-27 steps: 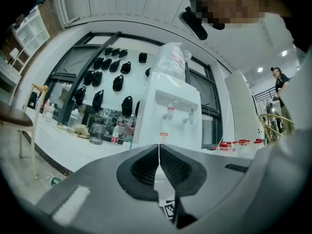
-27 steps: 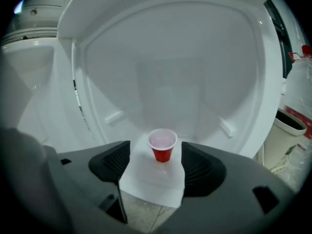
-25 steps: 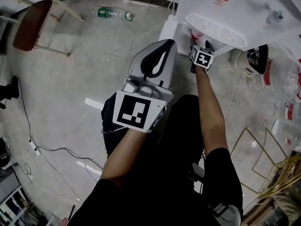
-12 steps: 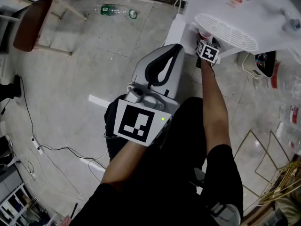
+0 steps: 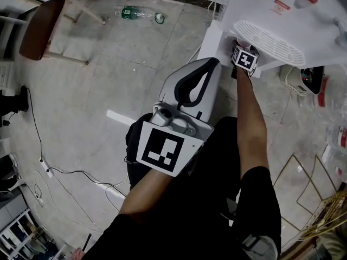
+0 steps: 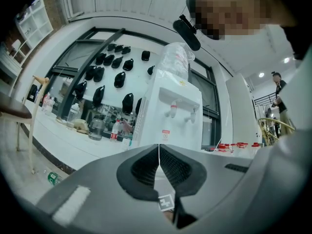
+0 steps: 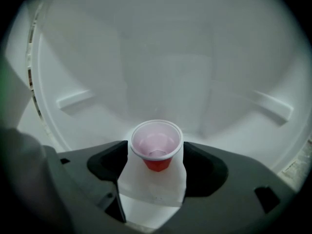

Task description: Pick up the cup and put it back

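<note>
A small red cup (image 7: 156, 147) with a white inside stands upright in the white alcove of the water dispenser (image 5: 282, 12). My right gripper (image 7: 156, 152) reaches into that alcove, one jaw on each side of the cup. Its jaws have just been opening and now stand wide; the rim fills the gap, and I see no pad pressing on it. In the head view the right gripper (image 5: 242, 47) sits just under the drip grille (image 5: 268, 34). My left gripper (image 6: 159, 152) is held level in front of my body, shut, with nothing between its pads.
A green bottle (image 5: 138, 13) lies on the stone floor at the back. A wooden stool (image 5: 38, 28) stands at the far left, and cables (image 5: 54, 169) run along the left side. A gold wire rack (image 5: 303, 183) and a kettle (image 5: 309, 80) are to the right.
My right gripper has pushed further in and down under the dispenser's drip grille. The left gripper has stayed almost where it was.
</note>
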A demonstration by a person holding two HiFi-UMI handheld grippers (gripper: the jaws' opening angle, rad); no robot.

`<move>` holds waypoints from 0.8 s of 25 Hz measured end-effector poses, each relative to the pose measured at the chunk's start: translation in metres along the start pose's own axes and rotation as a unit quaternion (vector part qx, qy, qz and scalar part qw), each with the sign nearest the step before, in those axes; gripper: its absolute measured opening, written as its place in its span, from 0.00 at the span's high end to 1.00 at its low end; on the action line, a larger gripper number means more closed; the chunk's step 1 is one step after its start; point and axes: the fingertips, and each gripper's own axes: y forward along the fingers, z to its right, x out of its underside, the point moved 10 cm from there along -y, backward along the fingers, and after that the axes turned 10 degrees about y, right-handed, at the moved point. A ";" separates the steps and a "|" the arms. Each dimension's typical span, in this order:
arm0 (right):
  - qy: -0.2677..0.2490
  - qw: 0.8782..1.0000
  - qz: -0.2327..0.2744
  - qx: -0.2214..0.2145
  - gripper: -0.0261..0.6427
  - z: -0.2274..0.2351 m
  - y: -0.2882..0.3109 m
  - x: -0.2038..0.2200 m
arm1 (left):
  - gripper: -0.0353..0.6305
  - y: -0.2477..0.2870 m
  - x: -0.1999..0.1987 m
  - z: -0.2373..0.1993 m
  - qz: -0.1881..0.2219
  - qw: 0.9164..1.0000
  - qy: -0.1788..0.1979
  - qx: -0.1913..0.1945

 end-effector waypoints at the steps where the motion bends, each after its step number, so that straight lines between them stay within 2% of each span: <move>1: -0.001 1.000 -0.002 0.004 0.47 0.000 0.001 0.001 | 0.93 0.000 0.000 -0.001 0.000 1.000 0.000 -0.001; 6: -0.006 1.000 0.008 0.015 0.53 0.003 0.002 -0.004 | 0.93 0.000 -0.001 -0.004 -0.002 1.000 0.005 -0.004; 7: -0.006 1.000 0.010 0.018 0.62 0.003 0.002 -0.006 | 0.93 0.000 -0.001 -0.005 -0.002 1.000 0.005 -0.004; 20: -0.017 1.000 0.006 0.021 0.61 0.003 -0.008 0.003 | 0.93 -0.003 -0.004 0.000 0.003 1.000 0.007 -0.002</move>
